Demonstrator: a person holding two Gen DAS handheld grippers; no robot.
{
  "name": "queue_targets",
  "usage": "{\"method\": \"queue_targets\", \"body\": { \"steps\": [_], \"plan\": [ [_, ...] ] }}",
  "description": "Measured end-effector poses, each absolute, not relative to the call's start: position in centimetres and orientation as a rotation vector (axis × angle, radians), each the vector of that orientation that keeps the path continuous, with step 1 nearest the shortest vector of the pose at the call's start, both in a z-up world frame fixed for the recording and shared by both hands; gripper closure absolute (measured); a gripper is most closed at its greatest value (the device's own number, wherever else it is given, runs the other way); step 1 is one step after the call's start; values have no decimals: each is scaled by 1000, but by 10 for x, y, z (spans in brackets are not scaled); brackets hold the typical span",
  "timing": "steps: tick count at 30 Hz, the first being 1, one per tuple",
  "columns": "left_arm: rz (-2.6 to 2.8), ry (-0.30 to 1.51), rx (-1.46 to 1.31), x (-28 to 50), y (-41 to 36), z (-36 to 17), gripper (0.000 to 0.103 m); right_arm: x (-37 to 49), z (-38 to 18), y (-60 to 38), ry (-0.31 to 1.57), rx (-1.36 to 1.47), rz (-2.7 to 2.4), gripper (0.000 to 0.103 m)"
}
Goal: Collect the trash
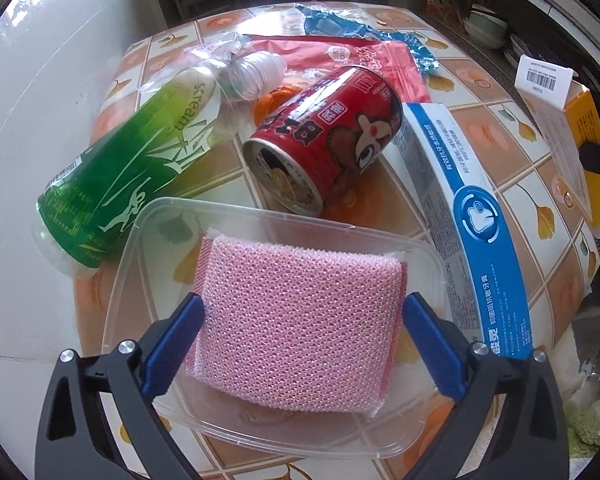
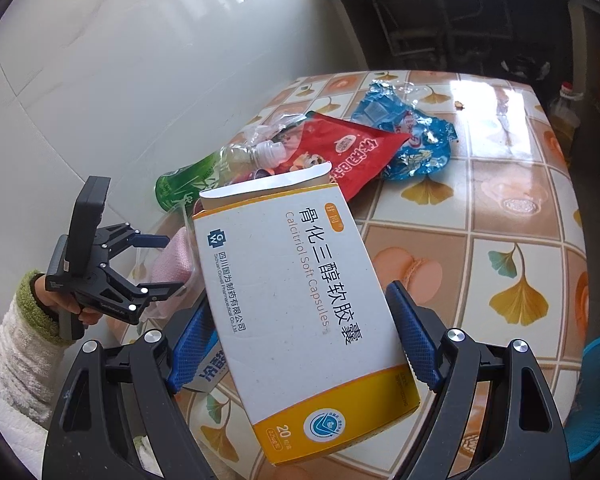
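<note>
Gripped between the right gripper pads, a white-and-yellow cardboard medicine box (top flap open) hangs over the tiled table. Ahead of the wide-open left gripper, untouched between its fingers, a pink mesh sponge sits in a clear plastic tray.

A: The sponge is pink with a netted weave; the can is red with cartoon print; the bottle is green with white leaf lines.

B: The desk shows orange and white squares with yellow ginkgo leaves; the medicine box is white with a yellow band; the fingers are blue; one wrapper is blue, another red.
</note>
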State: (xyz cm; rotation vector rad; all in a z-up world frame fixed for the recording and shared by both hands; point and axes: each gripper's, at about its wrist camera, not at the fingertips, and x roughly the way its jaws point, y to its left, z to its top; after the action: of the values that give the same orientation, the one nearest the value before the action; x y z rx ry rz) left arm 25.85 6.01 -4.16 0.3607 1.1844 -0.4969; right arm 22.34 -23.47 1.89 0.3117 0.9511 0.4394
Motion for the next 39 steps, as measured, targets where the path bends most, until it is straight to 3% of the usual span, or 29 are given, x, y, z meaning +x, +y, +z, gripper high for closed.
{"method": "queue_targets", "body": {
  "steps": [32,39],
  "plan": [
    [-555,1359,395,293,50,-54,4,230,8,-215,999,330,509,25],
    [-515,1301,363,285,56,-41,16,227,10,-218,992,343,505,25]
  ]
}}
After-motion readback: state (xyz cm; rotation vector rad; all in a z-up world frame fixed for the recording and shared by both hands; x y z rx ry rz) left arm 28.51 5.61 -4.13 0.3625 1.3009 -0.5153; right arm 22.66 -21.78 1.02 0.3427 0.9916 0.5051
